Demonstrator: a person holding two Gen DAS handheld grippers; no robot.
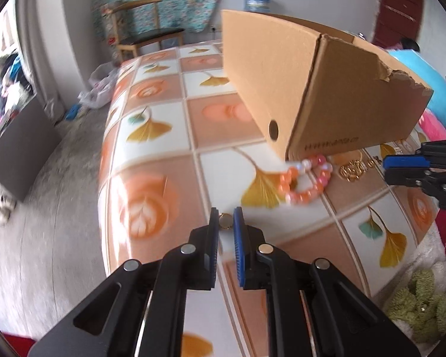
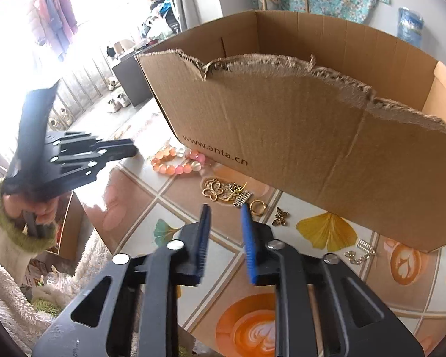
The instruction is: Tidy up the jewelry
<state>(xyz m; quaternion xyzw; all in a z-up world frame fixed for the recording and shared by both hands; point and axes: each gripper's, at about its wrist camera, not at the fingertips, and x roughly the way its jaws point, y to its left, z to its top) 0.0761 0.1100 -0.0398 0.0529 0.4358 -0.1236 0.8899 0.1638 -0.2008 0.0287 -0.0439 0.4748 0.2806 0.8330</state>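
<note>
- Left gripper (image 1: 225, 218) — clamped on a small gold ring (image 1: 225, 221) at the fingertips only; it may be dropped short of the cardboard box (image 1: 282, 68).
- Right gripper (image 2: 224, 211) — parted, nothing held; gold charms (image 2: 223, 192) may be scattered.

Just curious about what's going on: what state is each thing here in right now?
Left gripper: shut on a small gold ring.
Right gripper: open, empty.
Cardboard box: upright, top open, rim torn.
Bead bracelet: lying loose beside the box.
Gold charms: heaped loose outside the box.
</note>
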